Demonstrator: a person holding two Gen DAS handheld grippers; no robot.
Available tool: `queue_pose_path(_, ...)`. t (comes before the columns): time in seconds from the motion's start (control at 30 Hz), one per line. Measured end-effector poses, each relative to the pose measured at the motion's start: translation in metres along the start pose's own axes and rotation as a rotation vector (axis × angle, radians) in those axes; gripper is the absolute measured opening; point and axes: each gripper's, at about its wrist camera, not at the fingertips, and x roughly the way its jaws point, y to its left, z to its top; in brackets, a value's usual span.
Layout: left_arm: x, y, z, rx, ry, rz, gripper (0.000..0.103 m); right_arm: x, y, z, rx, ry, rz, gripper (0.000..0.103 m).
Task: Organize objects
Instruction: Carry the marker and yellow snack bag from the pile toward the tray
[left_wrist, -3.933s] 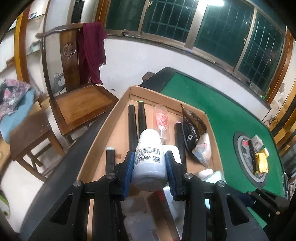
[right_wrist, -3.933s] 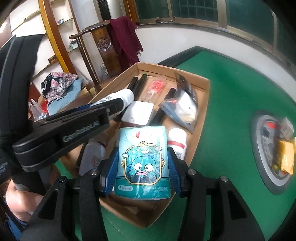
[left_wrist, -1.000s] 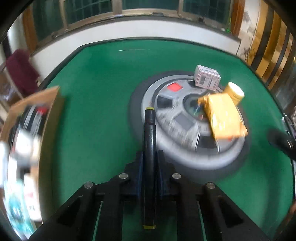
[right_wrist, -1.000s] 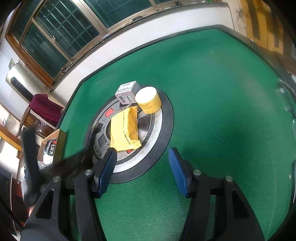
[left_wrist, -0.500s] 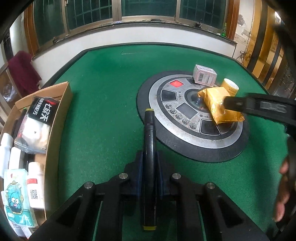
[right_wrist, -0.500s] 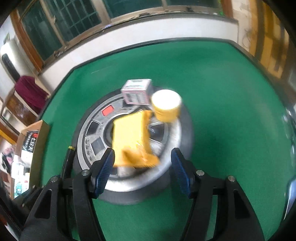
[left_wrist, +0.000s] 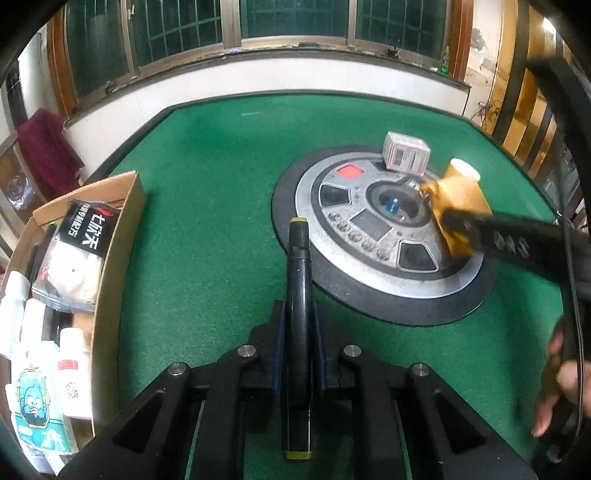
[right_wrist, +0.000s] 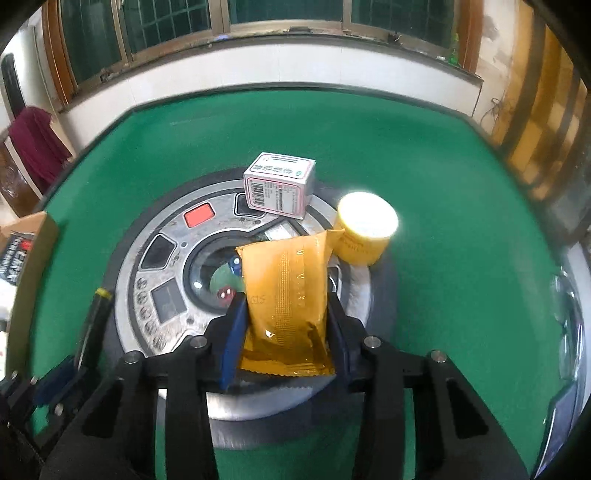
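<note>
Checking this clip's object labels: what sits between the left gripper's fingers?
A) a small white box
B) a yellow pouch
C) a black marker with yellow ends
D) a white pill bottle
C: the left gripper is shut on the black marker, whose yellow tips show at both ends.

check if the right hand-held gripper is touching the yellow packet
Touching. In the right wrist view the closing right hand-held gripper has both blue pads against the sides of the yellow packet, with no gap showing.

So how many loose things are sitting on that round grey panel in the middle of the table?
3: white box at the far edge, yellow jar to its right, yellow packet nearest, between the closing right gripper pads.
</note>
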Motion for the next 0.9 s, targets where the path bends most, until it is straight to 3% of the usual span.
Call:
queue_pose_path(0.37,-0.021,-0.005,0.002,0.028,-0.109,0.061,0.012,-0.039,-0.004,-0.029,0.015,-0.072,0.108,0.039)
queue_pose_path(0.9,-0.044,-0.005,0.005,0.024,-0.183,0.068,0.012,-0.049,0.013,-0.03,-0.01,-0.098,0.143,0.039)
